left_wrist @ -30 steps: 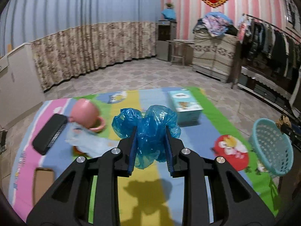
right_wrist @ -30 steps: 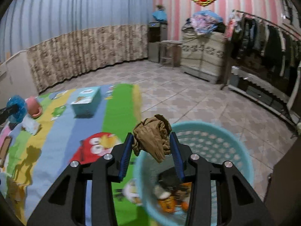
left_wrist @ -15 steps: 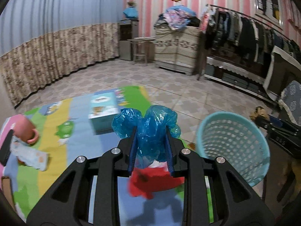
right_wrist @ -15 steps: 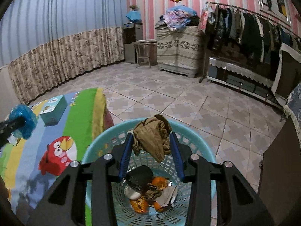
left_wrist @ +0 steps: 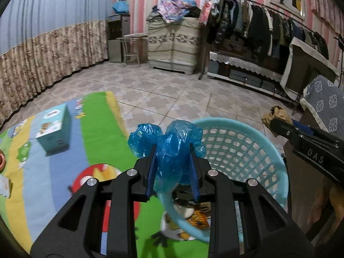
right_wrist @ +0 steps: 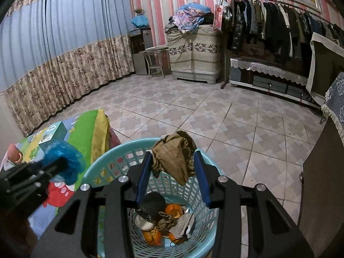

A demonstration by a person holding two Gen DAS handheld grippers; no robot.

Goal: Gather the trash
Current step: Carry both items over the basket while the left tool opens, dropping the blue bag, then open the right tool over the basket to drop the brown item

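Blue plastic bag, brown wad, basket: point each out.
blue plastic bag (left_wrist: 172, 150), left wrist view, crumpled middle between the fingers.
brown wad (right_wrist: 174, 157), right wrist view, centre of the crumple.
basket (right_wrist: 103, 161), right wrist view, left rim.

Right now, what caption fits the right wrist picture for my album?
Right gripper holds a crumpled brown wrapper above the blue basket of trash.

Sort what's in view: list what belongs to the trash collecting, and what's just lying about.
Part of the job:
- blue plastic bag, clamped in the left gripper
- brown crumpled paper, clamped in the right gripper
- light blue basket, with trash already inside

Lying about:
- teal box
- play mat
- clothes rack
- pink toy
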